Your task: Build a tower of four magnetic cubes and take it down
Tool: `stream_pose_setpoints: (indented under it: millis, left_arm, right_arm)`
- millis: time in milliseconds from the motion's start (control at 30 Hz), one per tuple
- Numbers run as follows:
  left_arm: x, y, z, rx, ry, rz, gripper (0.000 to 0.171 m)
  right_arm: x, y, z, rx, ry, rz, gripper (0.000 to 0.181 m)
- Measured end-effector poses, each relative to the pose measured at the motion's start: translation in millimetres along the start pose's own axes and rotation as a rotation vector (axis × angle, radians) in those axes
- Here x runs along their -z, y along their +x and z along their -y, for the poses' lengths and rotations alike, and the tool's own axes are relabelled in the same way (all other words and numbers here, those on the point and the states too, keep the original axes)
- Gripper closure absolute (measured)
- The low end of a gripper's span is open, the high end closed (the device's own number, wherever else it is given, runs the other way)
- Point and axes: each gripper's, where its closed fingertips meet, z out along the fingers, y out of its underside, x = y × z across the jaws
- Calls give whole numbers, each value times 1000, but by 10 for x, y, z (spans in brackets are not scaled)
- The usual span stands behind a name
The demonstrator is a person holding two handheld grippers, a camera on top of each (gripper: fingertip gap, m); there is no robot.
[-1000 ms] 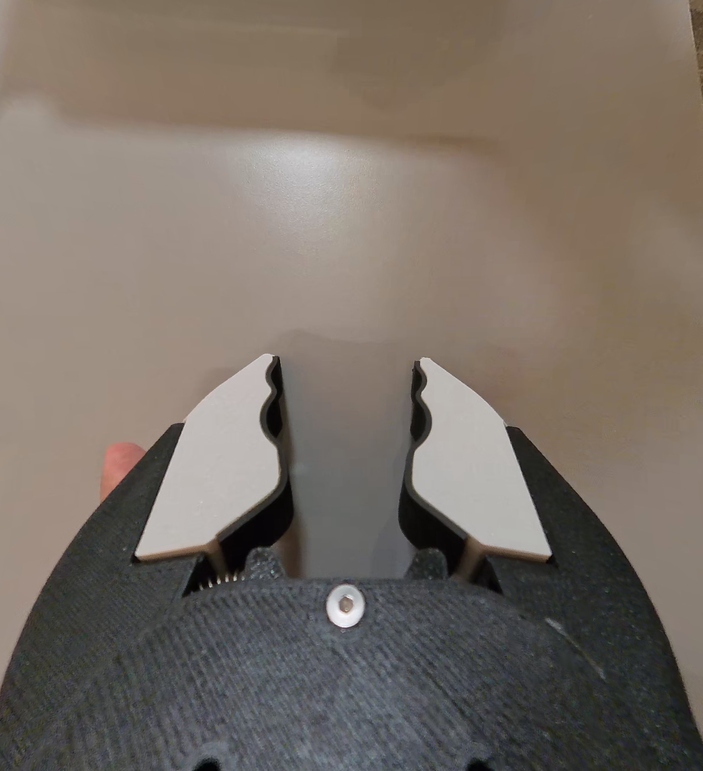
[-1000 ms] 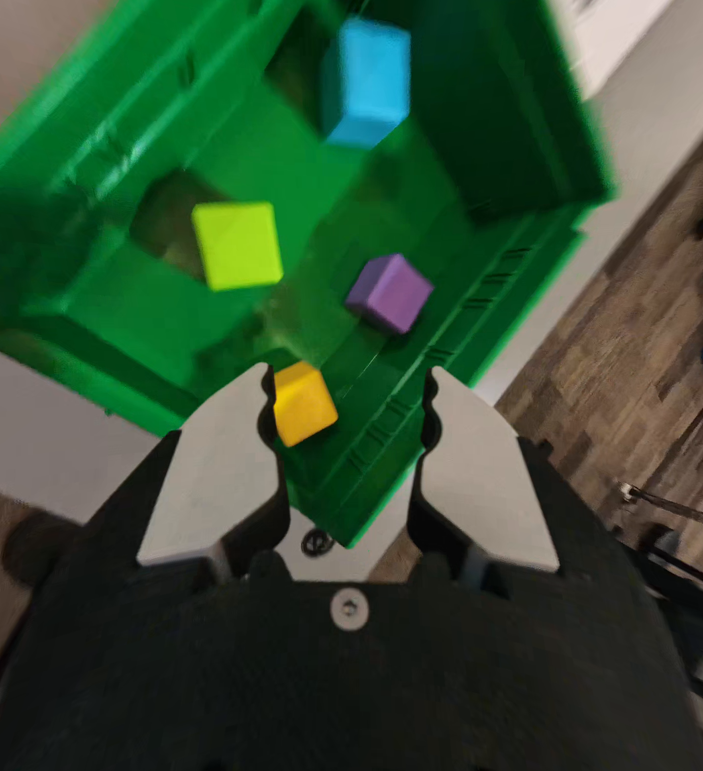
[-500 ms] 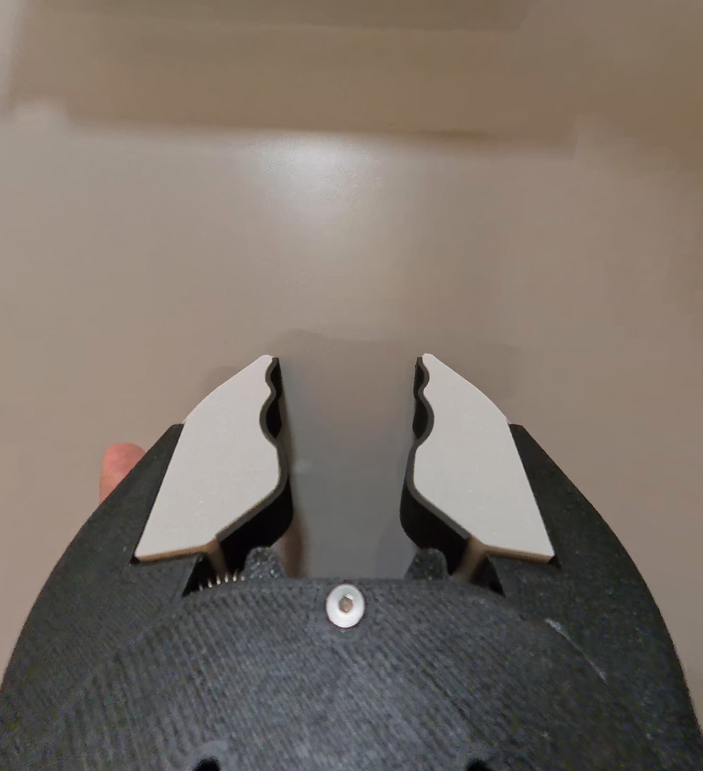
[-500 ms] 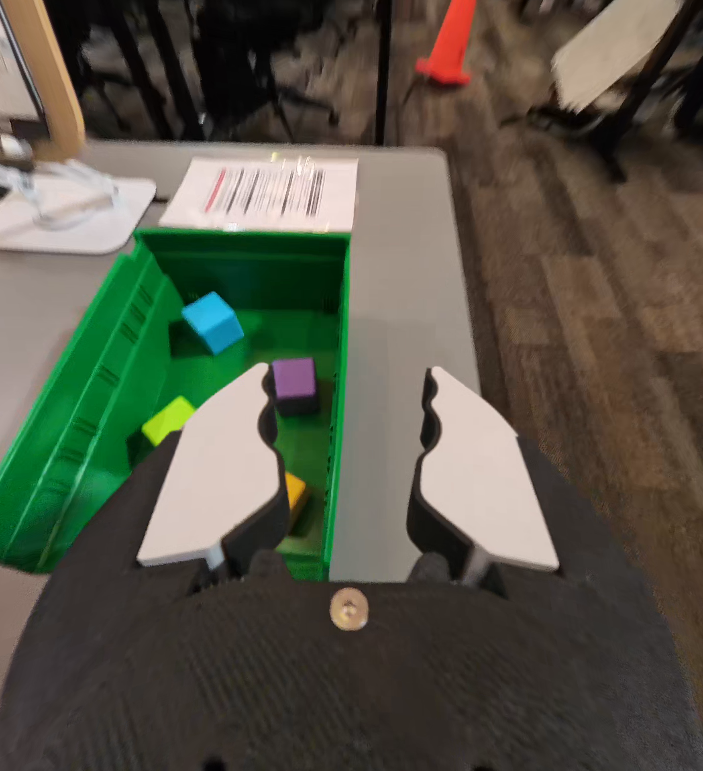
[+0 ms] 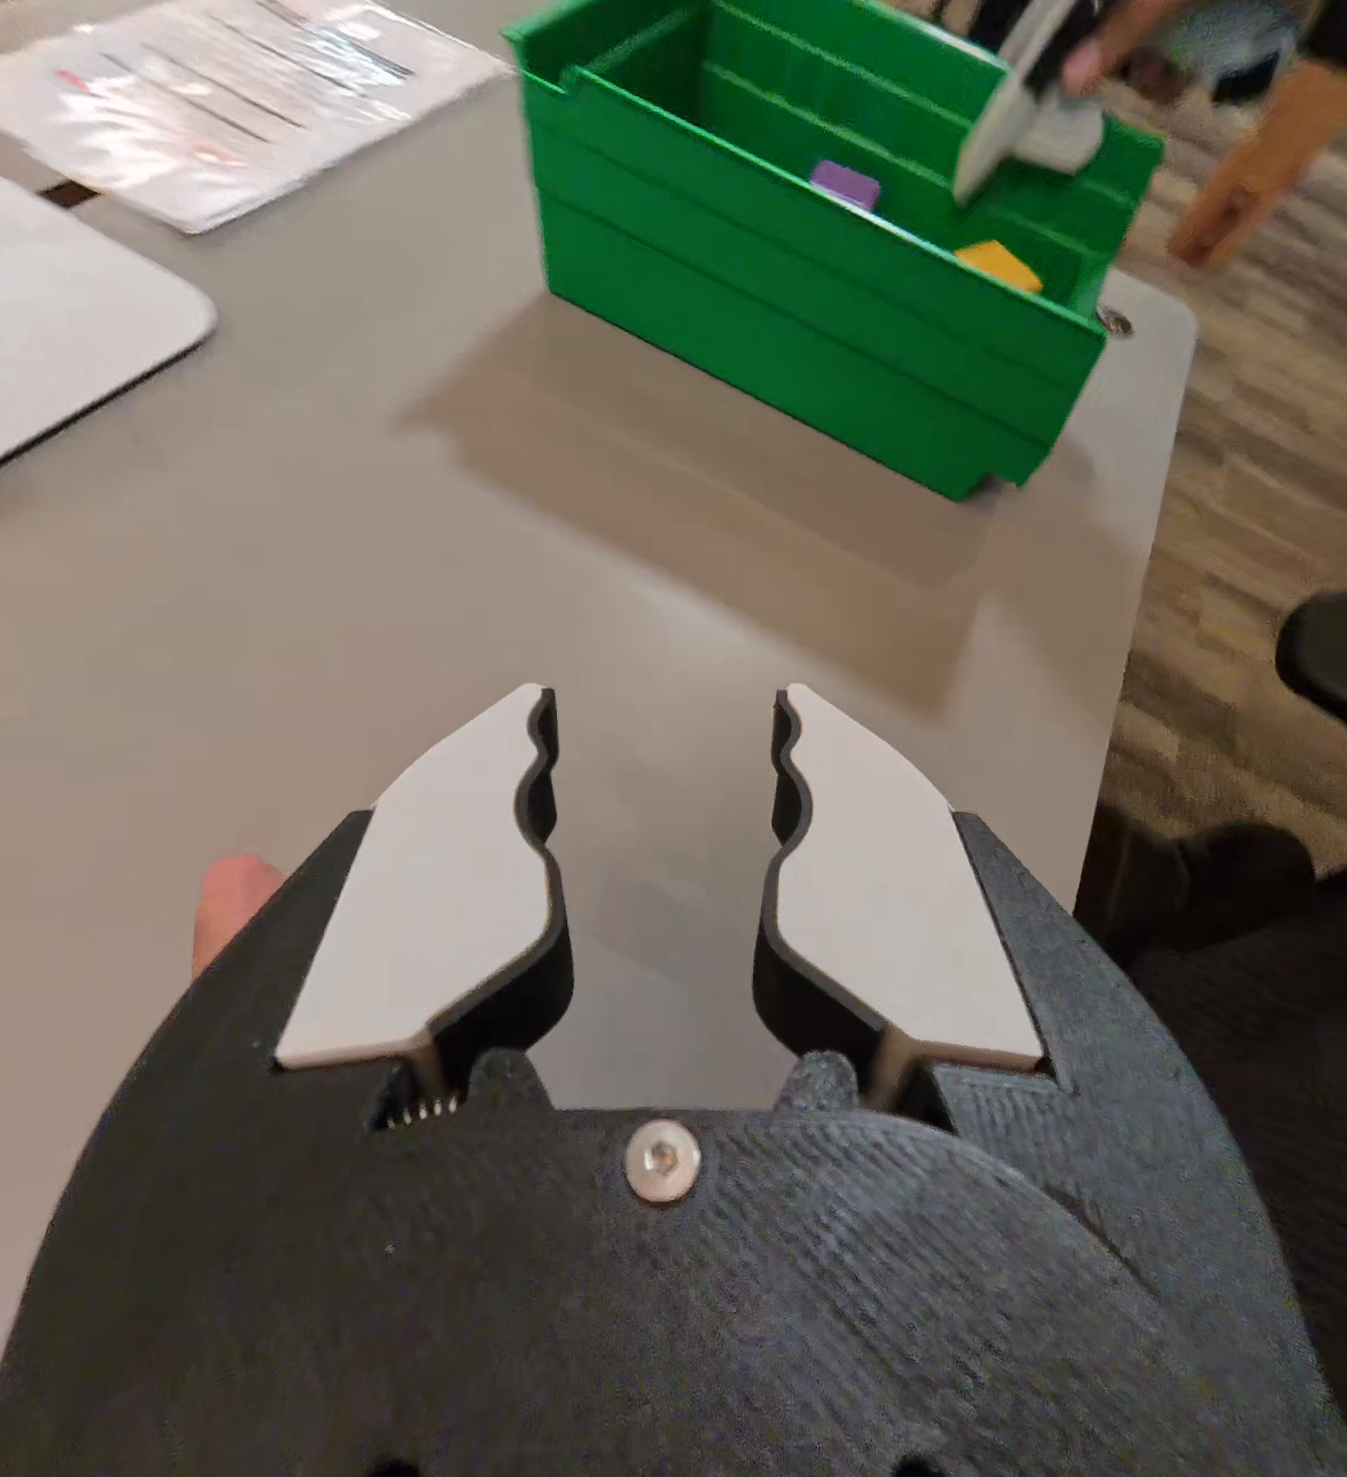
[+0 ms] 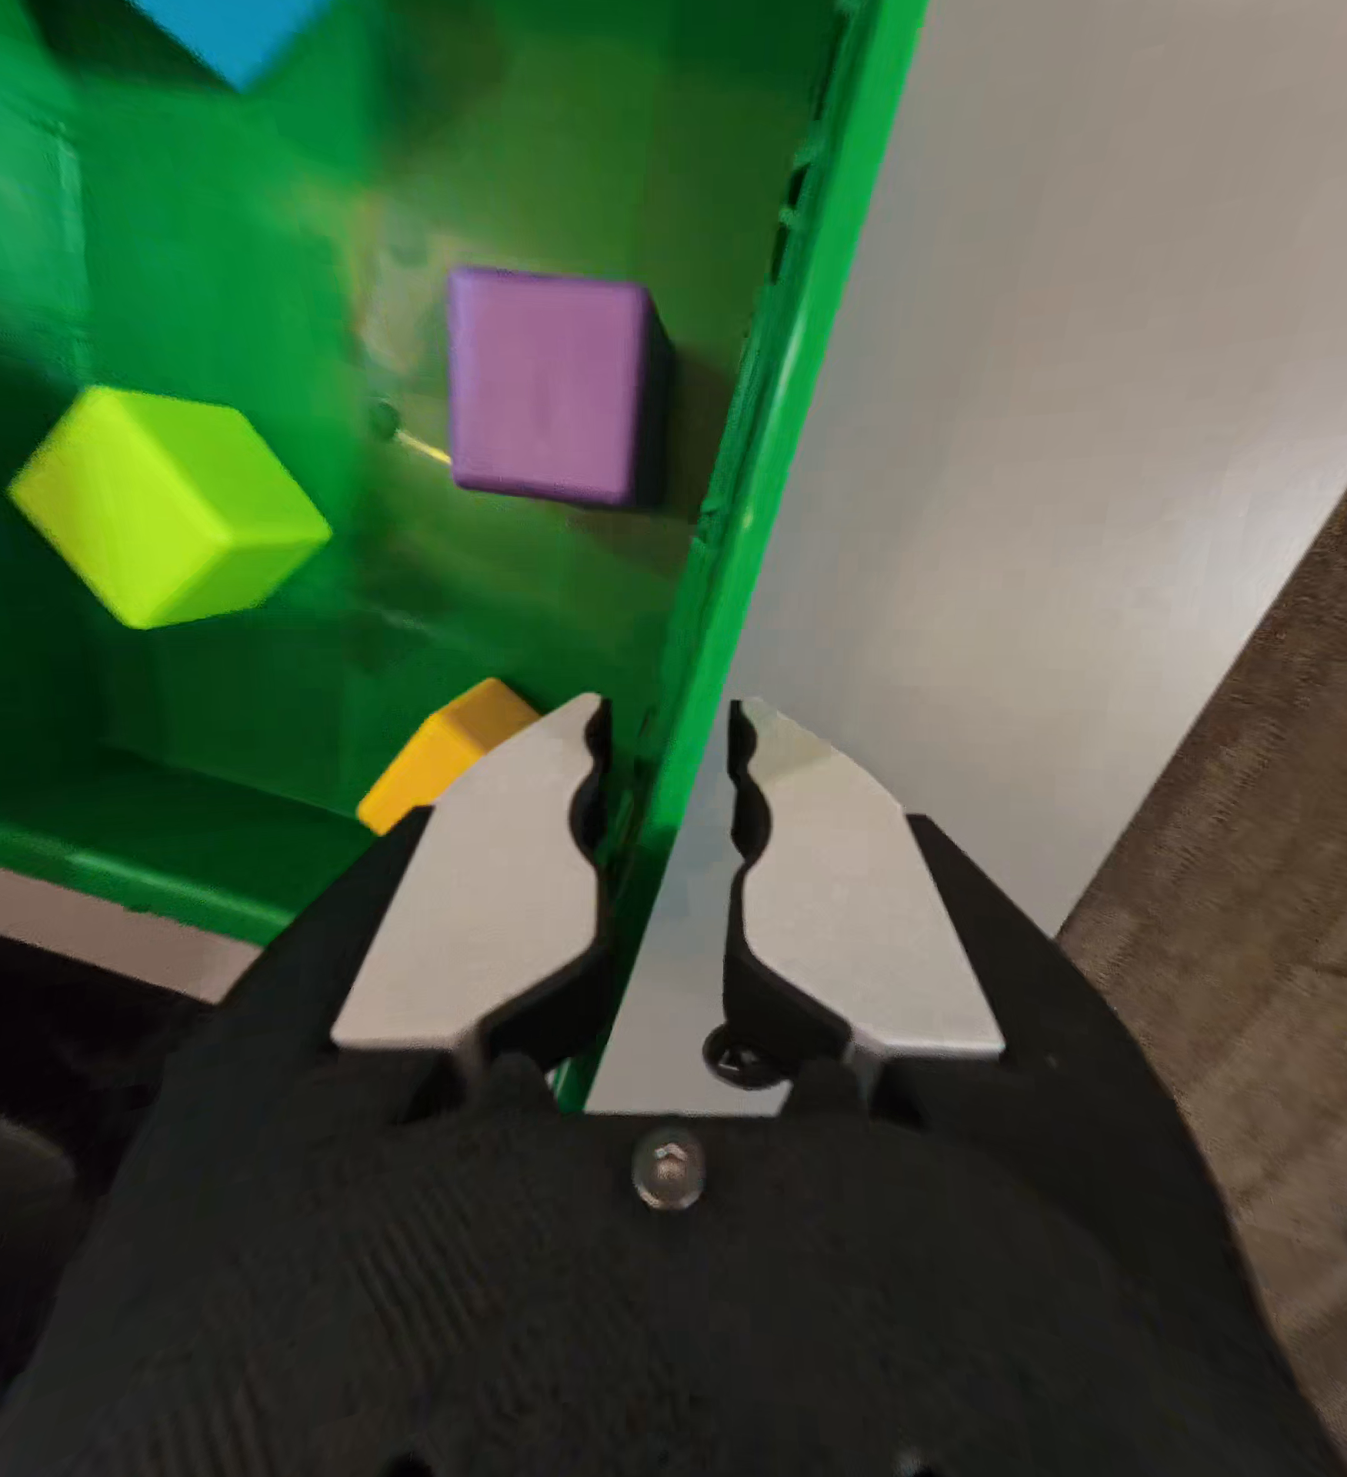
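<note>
Left gripper (image 5: 662, 699): wide apart, empty; right gripper (image 6: 670, 711): narrow, astride a bin wall.
For the left: hovering over the matte grey tabletop (image 5: 334, 559), lower centre of frame, with the green plastic bin (image 5: 774, 320) at upper right and a white paper sheet (image 5: 198, 104) at upper left. For the right: fingers either side of the bin's right-hand wall, a sliver of table showing beside the outer finger; just left, a yellow cube (image 6: 446, 751); farther up, a purple cube (image 6: 546, 384), a lime-green cube (image 6: 166, 503), and a blue cube (image 6: 230, 32) at the top edge.
</note>
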Motion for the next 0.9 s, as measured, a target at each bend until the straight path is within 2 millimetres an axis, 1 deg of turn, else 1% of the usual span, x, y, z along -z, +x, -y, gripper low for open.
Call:
stream_pose_setpoints:
  millis: [67,167,267,333,367,433,467,500,533,567,633,700,733,767,800,867,900]
  left_arm:
    - [198,-137,3,96,60,93,110]
    - [507,-304,-100,197,129,180,111]
    - [765,-409,-350,221,116,264,110]
    - [981,-542,-562,219,92,382,105]
    - [1146,-686,-668,220,82,498,100]
    - [1584,-998,-859,225,48,756,105]
    - [1812,-1114,-917,223,34,852,109]
    - [2019,-1199,-947,228,34,921,114]
    - [2162,-1242,-946,241,54,939,121]
    - [2247,-1258,-938,245,66,920,124]
    - [2397,-1290,-934,234,46,929,138]
    - [2547,-1331,-870,163,45,1007,136]
    - [2619,-1377,-880,133,21,1063,128]
    - [2666,-1431,-944,119,-31,1107,118]
    - [2684,-1485,-1049,123,-98,1135,110]
    - [2674,-1582,-1263,183,-181,1163,104]
    - [2633,-1615,-1343,218,-194,1150,98]
  right_arm:
    - [-116,-22,-18,33,-43,1,171]
    - [-136,-29,-7,40,-53,-1,172]
    - [-132,-35,-13,-11,-54,-17,174]
    - [-128,-81,-52,-22,-86,-26,173]
    - [-125,-123,-87,-11,-112,-22,173]
    - [-124,-190,-123,-24,-139,-22,173]
    - [-123,-206,-125,-35,-140,-29,174]
    - [-124,-214,-120,-51,-136,-34,174]
    - [-128,-218,-113,-70,-129,-34,174]
    - [-130,-223,-105,-90,-122,-30,175]
    - [-133,-237,-99,-113,-118,-27,176]
    - [-133,-271,-109,-111,-127,-23,175]
    - [-135,-292,-112,-105,-130,-20,175]
    - [-136,-311,-112,-101,-132,-18,175]
    - [-140,-329,-110,-98,-132,-17,176]
    - [-149,-358,-90,-96,-126,-11,176]
    - [-153,-370,-79,-98,-120,-6,177]
